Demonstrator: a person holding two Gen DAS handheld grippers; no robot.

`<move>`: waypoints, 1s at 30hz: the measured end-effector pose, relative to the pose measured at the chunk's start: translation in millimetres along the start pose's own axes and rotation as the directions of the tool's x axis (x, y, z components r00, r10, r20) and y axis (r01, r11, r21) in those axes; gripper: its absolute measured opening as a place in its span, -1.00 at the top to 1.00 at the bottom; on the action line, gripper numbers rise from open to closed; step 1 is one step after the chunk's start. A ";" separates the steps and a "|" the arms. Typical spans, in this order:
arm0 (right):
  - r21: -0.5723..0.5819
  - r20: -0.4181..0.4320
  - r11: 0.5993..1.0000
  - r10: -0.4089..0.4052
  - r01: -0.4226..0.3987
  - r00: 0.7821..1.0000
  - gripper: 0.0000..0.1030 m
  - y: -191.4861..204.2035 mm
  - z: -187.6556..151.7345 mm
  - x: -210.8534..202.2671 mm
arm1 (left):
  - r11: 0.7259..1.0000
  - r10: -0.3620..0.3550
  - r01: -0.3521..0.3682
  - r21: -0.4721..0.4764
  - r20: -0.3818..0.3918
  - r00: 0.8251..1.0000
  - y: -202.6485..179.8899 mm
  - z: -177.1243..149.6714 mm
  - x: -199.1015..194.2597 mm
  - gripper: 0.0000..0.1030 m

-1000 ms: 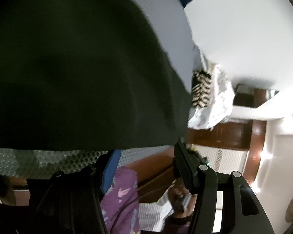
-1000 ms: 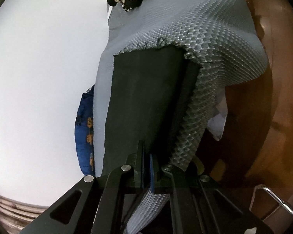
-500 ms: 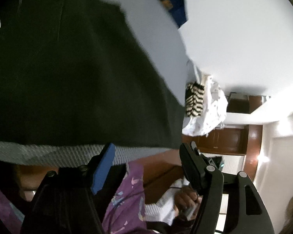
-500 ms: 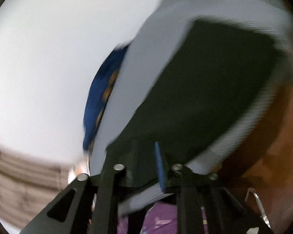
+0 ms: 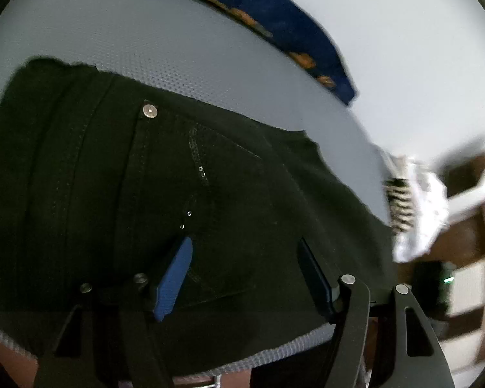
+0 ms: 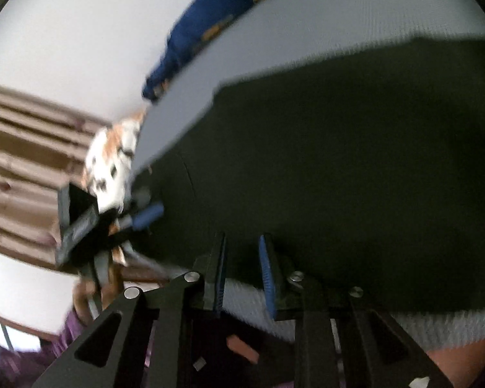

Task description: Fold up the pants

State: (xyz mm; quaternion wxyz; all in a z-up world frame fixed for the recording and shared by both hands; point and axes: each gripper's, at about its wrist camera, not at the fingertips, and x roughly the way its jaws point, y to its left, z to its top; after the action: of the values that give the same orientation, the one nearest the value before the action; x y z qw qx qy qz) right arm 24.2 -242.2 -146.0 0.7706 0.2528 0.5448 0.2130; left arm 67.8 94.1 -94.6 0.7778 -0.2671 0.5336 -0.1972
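Black pants lie flat on a grey mesh mat. The waistband side with a metal rivet and a pocket seam shows in the left wrist view. My left gripper is open just above the pants' near edge, holding nothing. In the right wrist view the pants fill the middle. My right gripper is open over their near edge with nothing between the blue pads. The other gripper shows at the left.
A blue patterned cloth lies at the far side of the mat. A striped garment and a white cloth sit at the right. The mat's near edge hangs over a brown wooden surface. A white patterned cloth lies at the left.
My right gripper was shut on the pants' edge and has opened and let go. Both cameras have swung to face the pants flat on the mat. My left gripper stayed open.
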 end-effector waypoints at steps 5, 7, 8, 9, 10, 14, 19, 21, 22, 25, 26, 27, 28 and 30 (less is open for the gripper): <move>-0.033 0.017 0.999 0.022 -0.021 1.000 0.74 -5.7 -4.2 -22.9 | 0.997 -0.024 0.025 0.079 -0.005 1.000 -1.6 -1.2 -2.4 -0.32; -0.070 0.092 0.994 0.086 -0.079 0.992 0.74 2.3 19.4 -44.8 | 0.994 -0.073 0.072 0.083 0.007 0.997 -6.8 -0.9 -7.9 -0.32; -0.086 0.120 0.991 0.111 -0.101 0.987 0.73 7.6 31.3 -51.9 | 0.992 -0.095 0.093 0.087 0.022 0.995 -9.1 1.3 -13.0 -0.32; -0.104 0.142 0.989 0.121 -0.107 0.982 0.68 13.3 44.0 -55.5 | 0.990 -0.107 0.102 0.096 0.045 0.993 -13.0 2.3 -18.0 -0.32; -0.138 0.164 0.985 0.128 -0.105 0.978 0.63 20.4 58.5 -60.2 | 0.989 -0.114 0.106 0.104 0.073 0.991 -14.5 5.4 -25.0 -0.32; -0.302 0.124 0.951 0.104 -0.062 0.987 0.47 50.5 108.5 -43.8 | 0.990 -0.089 0.067 0.125 0.180 0.980 -11.7 18.3 -47.6 -0.32; -0.427 0.000 0.903 0.054 -0.049 0.999 0.47 65.8 154.7 12.4 | 0.999 -0.006 -0.001 0.034 0.222 0.975 26.1 29.8 -51.5 -0.32; -0.479 -0.023 0.877 0.021 -0.029 1.000 0.47 69.4 165.4 31.3 | 1.000 0.005 -0.002 -0.012 0.236 0.972 42.0 31.4 -54.5 -0.32; -0.501 -0.031 0.865 0.010 -0.024 0.999 0.47 71.0 169.7 38.5 | 1.000 0.014 -0.008 -0.023 0.247 0.969 47.2 32.6 -55.2 -0.32; -0.550 -0.066 0.835 -0.021 -0.018 0.998 0.48 71.7 180.1 57.2 | 0.999 0.045 -0.039 -0.026 0.271 0.961 52.4 31.7 -58.5 -0.32; -0.562 -0.080 0.827 -0.039 -0.012 0.996 0.48 73.2 183.6 65.9 | 0.998 0.054 -0.050 -0.024 0.274 0.960 55.2 31.2 -61.3 -0.32; -0.571 -0.092 0.821 -0.057 -0.006 0.994 0.48 73.0 187.0 74.0 | 0.998 0.057 -0.051 -0.026 0.272 0.960 56.2 31.5 -60.8 -0.32; -0.577 -0.098 0.817 -0.074 0.003 0.992 0.48 71.7 189.2 78.9 | 0.998 0.053 -0.047 -0.031 0.269 0.962 57.7 31.8 -60.1 -0.32; -0.589 -0.124 0.808 -0.101 0.008 0.987 0.48 69.2 193.7 89.2 | 0.998 0.053 -0.045 -0.037 0.267 0.962 57.9 31.8 -58.3 -0.32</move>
State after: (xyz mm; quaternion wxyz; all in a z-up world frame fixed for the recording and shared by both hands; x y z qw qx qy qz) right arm 232.2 -164.8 -114.4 0.7737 -0.0296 0.5160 0.3665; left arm 78.3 180.1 -79.4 0.8432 -0.2898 0.4332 -0.1318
